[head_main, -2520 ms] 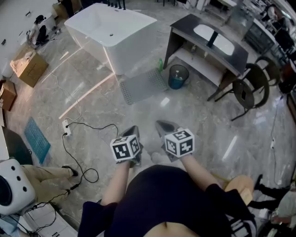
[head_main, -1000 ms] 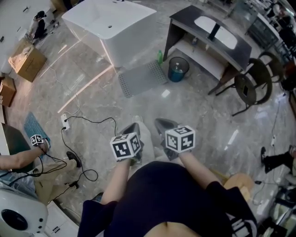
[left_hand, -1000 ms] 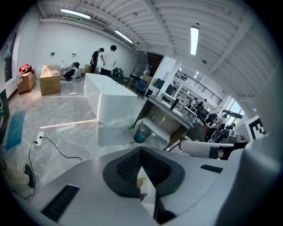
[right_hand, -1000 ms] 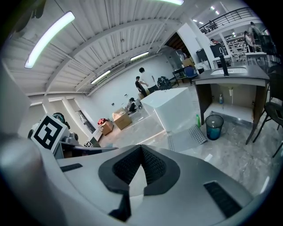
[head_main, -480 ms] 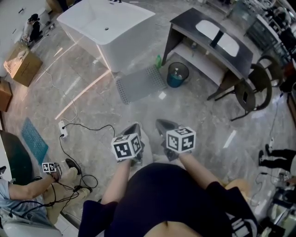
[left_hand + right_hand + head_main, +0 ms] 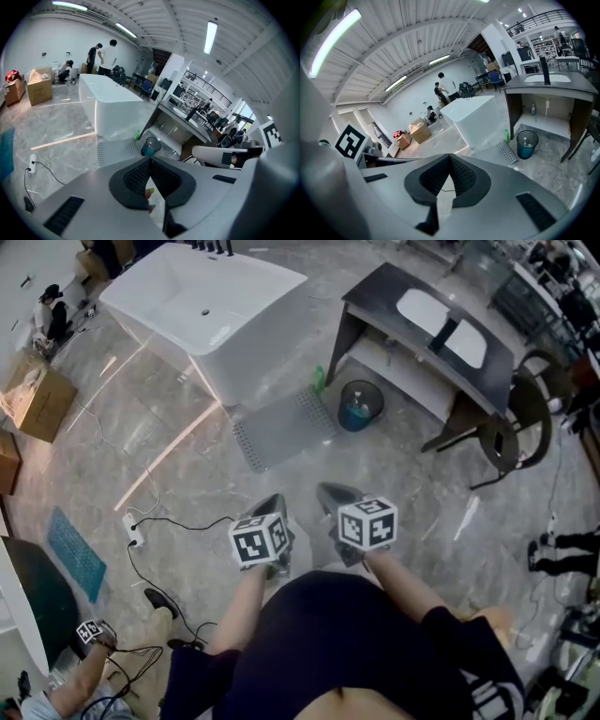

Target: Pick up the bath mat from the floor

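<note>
The grey perforated bath mat (image 6: 284, 428) lies flat on the marble floor beside the white bathtub (image 6: 208, 312), well ahead of both grippers. It also shows in the left gripper view as the bath mat (image 6: 112, 150) and in the right gripper view as the bath mat (image 6: 506, 152). My left gripper (image 6: 274, 499) and right gripper (image 6: 325, 489) are held side by side at waist height, pointing toward the mat. Both are shut with nothing between the jaws, as the left gripper (image 6: 150, 160) and right gripper (image 6: 450, 156) show in their own views.
A dark vanity with a sink (image 6: 428, 326) stands right of the mat, with a blue bin (image 6: 361, 405) and a green bottle (image 6: 319, 381) at its foot. A chair (image 6: 511, 424) is farther right. A power strip with black cable (image 6: 134, 530) lies at left. Another person's hand (image 6: 94, 635) is at lower left.
The head view has shifted, so the bathtub and mat sit lower in the frame. The crouching person at lower left has moved down toward the frame's edge. Both grippers stay shut and level.
</note>
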A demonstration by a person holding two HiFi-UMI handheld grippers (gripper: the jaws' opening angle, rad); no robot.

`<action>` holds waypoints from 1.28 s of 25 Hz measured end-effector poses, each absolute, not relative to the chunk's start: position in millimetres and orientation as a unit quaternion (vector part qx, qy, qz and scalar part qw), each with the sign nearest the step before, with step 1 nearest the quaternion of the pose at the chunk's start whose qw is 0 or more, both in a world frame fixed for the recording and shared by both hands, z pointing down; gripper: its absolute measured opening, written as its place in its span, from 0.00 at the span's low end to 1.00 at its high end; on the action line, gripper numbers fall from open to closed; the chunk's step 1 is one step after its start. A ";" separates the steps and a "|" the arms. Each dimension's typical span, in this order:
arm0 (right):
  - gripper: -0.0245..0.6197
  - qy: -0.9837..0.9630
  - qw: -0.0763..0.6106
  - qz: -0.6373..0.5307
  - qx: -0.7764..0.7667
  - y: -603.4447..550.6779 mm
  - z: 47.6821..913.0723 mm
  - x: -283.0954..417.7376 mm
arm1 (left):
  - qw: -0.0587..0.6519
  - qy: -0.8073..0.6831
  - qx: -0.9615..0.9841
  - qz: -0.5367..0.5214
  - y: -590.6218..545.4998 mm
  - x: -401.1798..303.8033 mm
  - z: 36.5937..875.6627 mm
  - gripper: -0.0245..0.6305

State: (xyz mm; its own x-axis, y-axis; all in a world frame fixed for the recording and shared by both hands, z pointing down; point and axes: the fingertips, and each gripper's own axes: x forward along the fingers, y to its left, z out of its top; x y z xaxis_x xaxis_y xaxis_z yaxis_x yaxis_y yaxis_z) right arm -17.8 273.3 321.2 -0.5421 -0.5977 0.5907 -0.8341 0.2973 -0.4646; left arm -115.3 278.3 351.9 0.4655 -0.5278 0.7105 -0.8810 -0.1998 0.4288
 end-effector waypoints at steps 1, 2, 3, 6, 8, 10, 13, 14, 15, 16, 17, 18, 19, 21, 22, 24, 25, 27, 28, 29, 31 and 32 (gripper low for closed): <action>0.06 -0.789 0.154 0.384 0.455 263.7 320.2 -20.0 | 0.420 -0.468 0.747 0.214 268.2 -116.7 351.8 0.04; 0.06 -0.787 0.152 0.384 0.458 254.3 319.2 -22.0 | 0.419 -0.463 0.750 0.218 258.1 -118.1 352.0 0.04; 0.06 -0.785 0.151 0.385 0.462 244.9 318.1 -24.0 | 0.418 -0.458 0.752 0.222 248.1 -119.3 352.2 0.04; 0.06 -0.781 0.145 0.382 0.471 216.8 315.0 -29.2 | 0.414 -0.444 0.761 0.229 219.1 -121.5 352.2 0.04; 0.06 -0.779 0.141 0.382 0.477 198.5 315.5 -32.0 | 0.412 -0.437 0.765 0.232 200.7 -122.2 353.3 0.04; 0.06 -0.775 0.138 0.382 0.484 181.6 317.4 -34.4 | 0.410 -0.430 0.769 0.235 183.1 -123.4 355.4 0.04; 0.06 -0.768 0.138 0.383 0.494 158.7 317.8 -36.8 | 0.409 -0.420 0.774 0.239 158.8 -125.0 355.2 0.04; 0.06 -0.766 0.139 0.384 0.496 152.0 317.8 -37.9 | 0.408 -0.418 0.775 0.241 151.8 -125.4 354.7 0.04; 0.06 -0.765 0.139 0.385 0.498 145.7 317.8 -39.3 | 0.407 -0.415 0.777 0.242 145.1 -125.9 354.4 0.04; 0.06 -0.764 0.139 0.385 0.499 139.8 318.1 -40.8 | 0.407 -0.412 0.778 0.243 138.9 -126.7 354.4 0.04; 0.06 -0.762 0.138 0.386 0.502 134.3 318.7 -42.4 | 0.407 -0.409 0.780 0.244 133.2 -127.8 354.8 0.04; 0.06 -0.760 0.137 0.386 0.504 129.2 319.4 -44.0 | 0.407 -0.406 0.781 0.244 128.0 -129.0 355.3 0.04; 0.06 -0.758 0.137 0.387 0.507 124.4 320.0 -45.4 | 0.408 -0.404 0.782 0.244 123.2 -130.3 355.9 0.04; 0.06 -0.754 0.137 0.387 0.512 116.0 320.9 -46.2 | 0.408 -0.400 0.784 0.244 114.2 -131.6 357.3 0.04; 0.06 -0.753 0.137 0.388 0.514 112.6 321.3 -45.6 | 0.408 -0.398 0.784 0.245 110.3 -131.7 358.3 0.04; 0.06 -0.749 0.135 0.389 0.518 107.7 321.9 -42.9 | 0.410 -0.394 0.784 0.249 104.4 -131.3 360.8 0.04; 0.06 -0.747 0.133 0.390 0.522 105.7 322.2 -40.8 | 0.411 -0.393 0.783 0.251 102.0 -130.9 362.2 0.04; 0.06 -0.741 0.129 0.394 0.528 102.5 322.7 -36.8 | 0.414 -0.387 0.783 0.255 97.7 -129.9 364.6 0.04; 0.06 -0.738 0.127 0.396 0.531 101.4 323.4 -35.3 | 0.415 -0.385 0.783 0.257 96.1 -129.4 365.7 0.04; 0.06 -0.735 0.125 0.398 0.534 100.3 324.3 -33.8 | 0.415 -0.383 0.784 0.259 94.4 -128.8 366.8 0.04; 0.06 -0.731 0.122 0.402 0.538 96.4 327.1 -29.9 | 0.414 -0.381 0.784 0.262 89.5 -126.0 368.7 0.04; 0.06 -0.730 0.121 0.404 0.538 93.8 328.6 -27.7 | 0.414 -0.380 0.784 0.263 86.6 -123.7 369.7 0.04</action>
